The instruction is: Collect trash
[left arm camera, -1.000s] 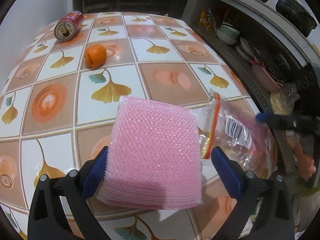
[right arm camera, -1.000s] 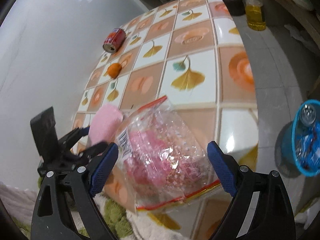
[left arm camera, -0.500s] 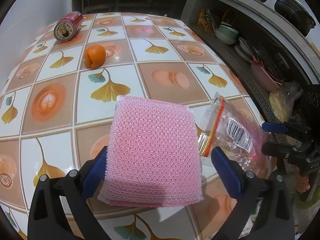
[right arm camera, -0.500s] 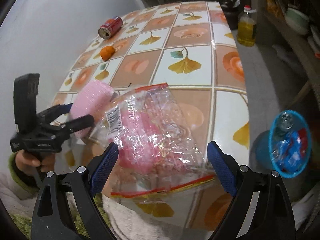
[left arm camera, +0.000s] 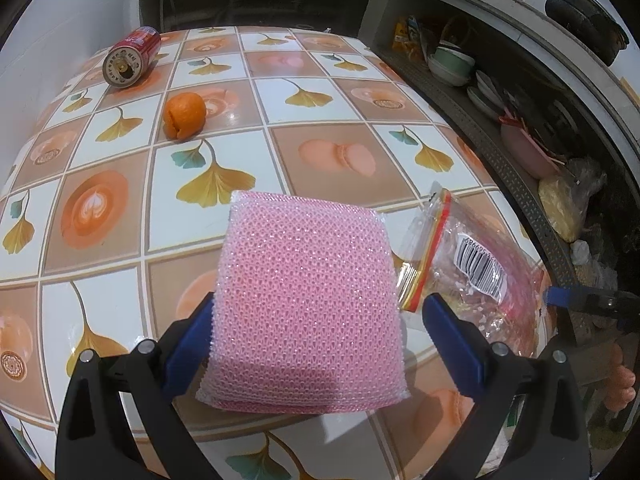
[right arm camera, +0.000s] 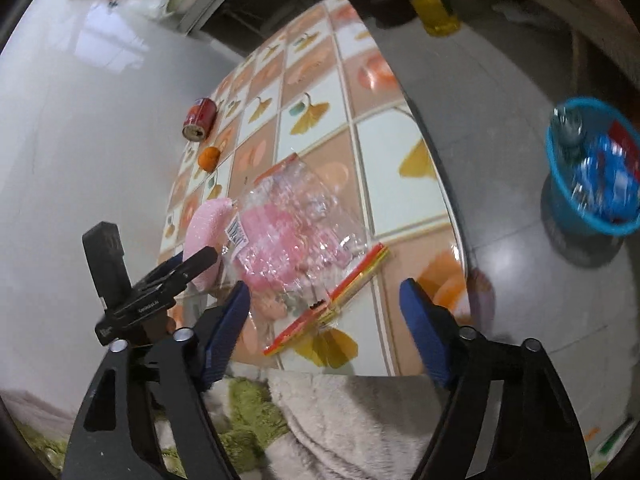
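Two tongs are working: the left tongs are squeezing the pink sponge over the tabletop, the right tongs are gaping wide near the plastic bag, so the bag is risking sliding off the edge

Showing up on the table: one pink sponge, one clear plastic bag, one red can, one orange, plus two grippers, one blue basin, one oil bottle.
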A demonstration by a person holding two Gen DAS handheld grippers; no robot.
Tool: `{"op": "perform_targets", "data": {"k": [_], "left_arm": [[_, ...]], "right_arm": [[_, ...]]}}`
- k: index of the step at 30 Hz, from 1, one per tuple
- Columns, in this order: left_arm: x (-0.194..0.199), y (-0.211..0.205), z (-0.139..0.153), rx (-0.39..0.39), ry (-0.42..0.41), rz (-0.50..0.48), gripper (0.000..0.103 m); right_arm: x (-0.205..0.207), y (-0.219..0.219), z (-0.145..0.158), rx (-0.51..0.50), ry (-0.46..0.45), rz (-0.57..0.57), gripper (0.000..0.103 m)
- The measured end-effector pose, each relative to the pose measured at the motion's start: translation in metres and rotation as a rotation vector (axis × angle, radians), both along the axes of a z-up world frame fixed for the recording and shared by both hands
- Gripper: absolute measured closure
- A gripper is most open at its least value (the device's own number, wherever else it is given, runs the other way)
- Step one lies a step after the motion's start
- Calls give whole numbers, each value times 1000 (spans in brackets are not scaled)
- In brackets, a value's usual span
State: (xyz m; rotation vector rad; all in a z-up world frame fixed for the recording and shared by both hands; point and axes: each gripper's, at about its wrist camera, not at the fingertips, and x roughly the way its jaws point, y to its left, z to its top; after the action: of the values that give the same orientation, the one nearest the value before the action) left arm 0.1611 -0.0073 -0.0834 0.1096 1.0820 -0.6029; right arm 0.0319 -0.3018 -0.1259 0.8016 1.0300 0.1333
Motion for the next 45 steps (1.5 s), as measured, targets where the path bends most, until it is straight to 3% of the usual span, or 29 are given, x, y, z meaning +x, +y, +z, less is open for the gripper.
{"op": "perform_targets", "data": {"k": [7,15,30,38,45], "left_arm": [[0,-1,0,3,0,-2,6],[0,-5,-1,10,-8,-10,6],[-1,-6,-1,-5,-2,-19,6],[0,-1,1,-63,33,-16,6],[2,0,2,-113,67,-7,6]], "right_arm": [[10,-3,-12,162,-6,-35,53],[13,2,-20,294,-42,-41,60],[6,-13,-45,372,1,-167,100],[-1,-18,-32,351,-48,-192,103],[-9,-24,-10,270,-109,-203,103]]}}
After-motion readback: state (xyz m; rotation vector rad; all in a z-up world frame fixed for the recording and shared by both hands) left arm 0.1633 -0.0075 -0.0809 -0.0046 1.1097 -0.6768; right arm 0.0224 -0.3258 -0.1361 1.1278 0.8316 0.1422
